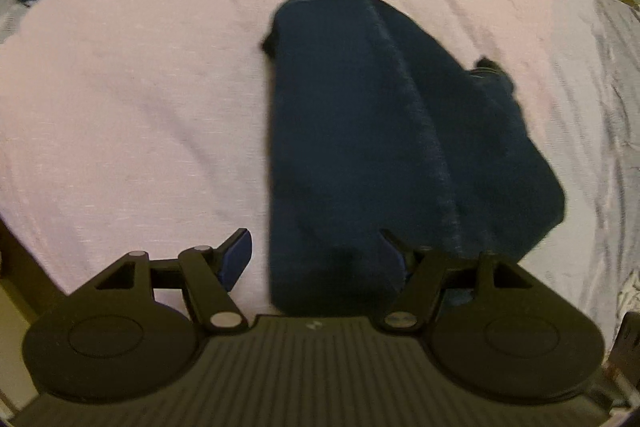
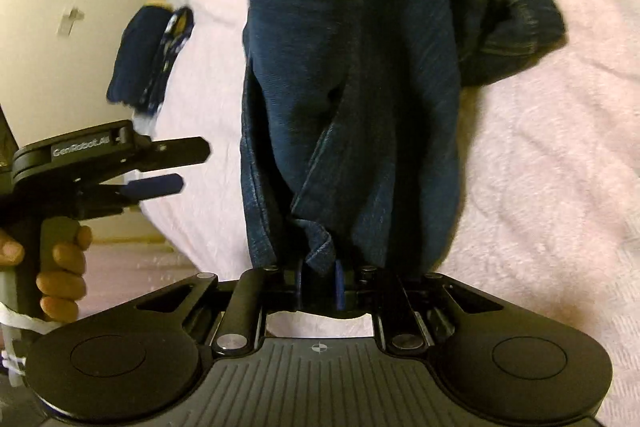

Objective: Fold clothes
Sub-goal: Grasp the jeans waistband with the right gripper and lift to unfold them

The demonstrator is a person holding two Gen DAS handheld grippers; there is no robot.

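Your right claw (image 2: 320,281) is pinched tight on a bunched edge of the dark blue denim jeans (image 2: 360,87), its blue-padded fingers (image 2: 339,287) nearly together with the cloth gathered between them. From that grip the jeans run straight ahead of the claw, folded lengthwise in thick creased layers, and spread out farther on over the pale pink bed sheet (image 2: 540,187), where the yellow-stitched seams bunch up ahead and to the right.

Your left claw (image 1: 316,259) stands wide open and holds nothing. Its left blue pad (image 1: 237,259) is over bare pink bed sheet (image 1: 120,107), while the right finger lies against the near end of the dark blue denim jeans (image 1: 380,147); you cannot tell whether it touches the cloth or only overlaps it in view. The near end of the jeans sits between the two fingers, toward the right one, and the folded length stretches away ahead and slightly right.

In the right wrist view your left claw (image 2: 176,167) shows from the side, to the left of the right claw and just beside the jeans' left edge, with your hand (image 2: 60,267) wrapped round its grip. Beyond it, ahead and to the left, a small dark navy patterned garment (image 2: 148,59) lies near the bed's edge.
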